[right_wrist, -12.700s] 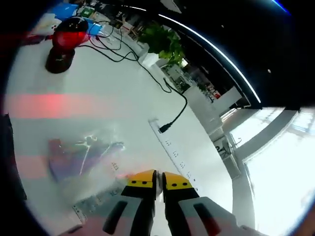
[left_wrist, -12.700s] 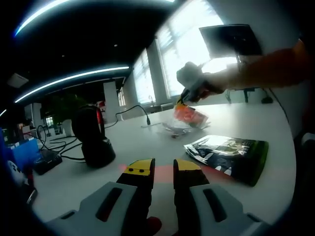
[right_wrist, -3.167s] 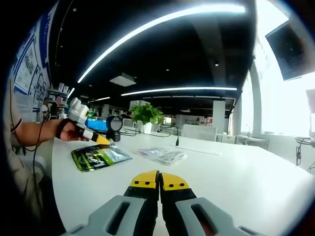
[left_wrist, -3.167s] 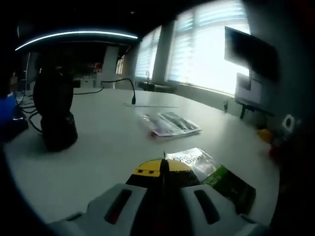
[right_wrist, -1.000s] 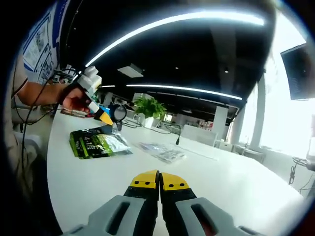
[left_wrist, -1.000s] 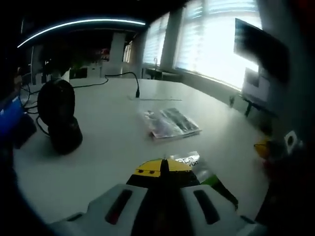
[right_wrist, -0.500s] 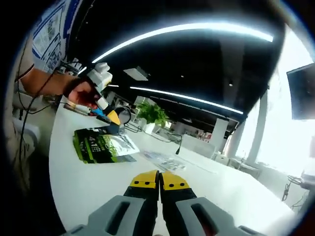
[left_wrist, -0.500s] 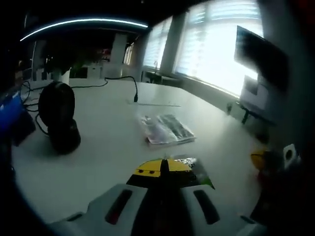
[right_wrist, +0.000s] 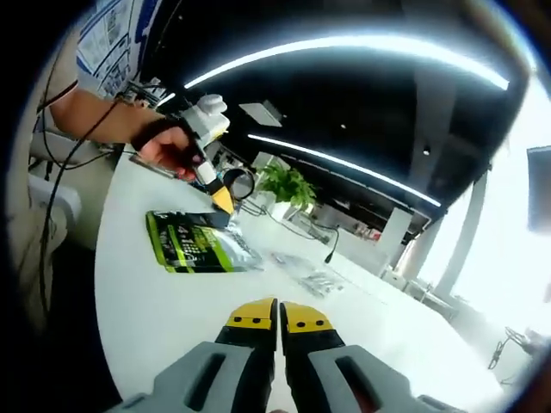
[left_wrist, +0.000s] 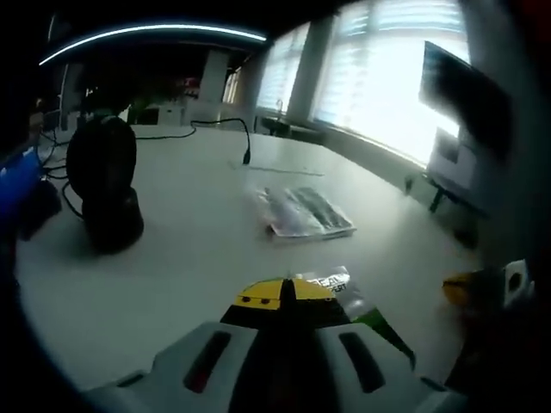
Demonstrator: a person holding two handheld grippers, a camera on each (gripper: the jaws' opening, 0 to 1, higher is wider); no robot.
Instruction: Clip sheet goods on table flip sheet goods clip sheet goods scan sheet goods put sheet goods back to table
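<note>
A: What does the left gripper (left_wrist: 291, 291) hold?
B: Its jaws pinch the green packet (right_wrist: 200, 243) by its edge, near the white surface's (left_wrist: 189, 249) edge.
A: And the right gripper (right_wrist: 277, 315)?
B: Jaws together, holding nothing.

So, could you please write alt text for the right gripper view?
The left gripper, held in a person's hand, clips the edge of a green packet on the white table. The right gripper is shut in the foreground.
</note>
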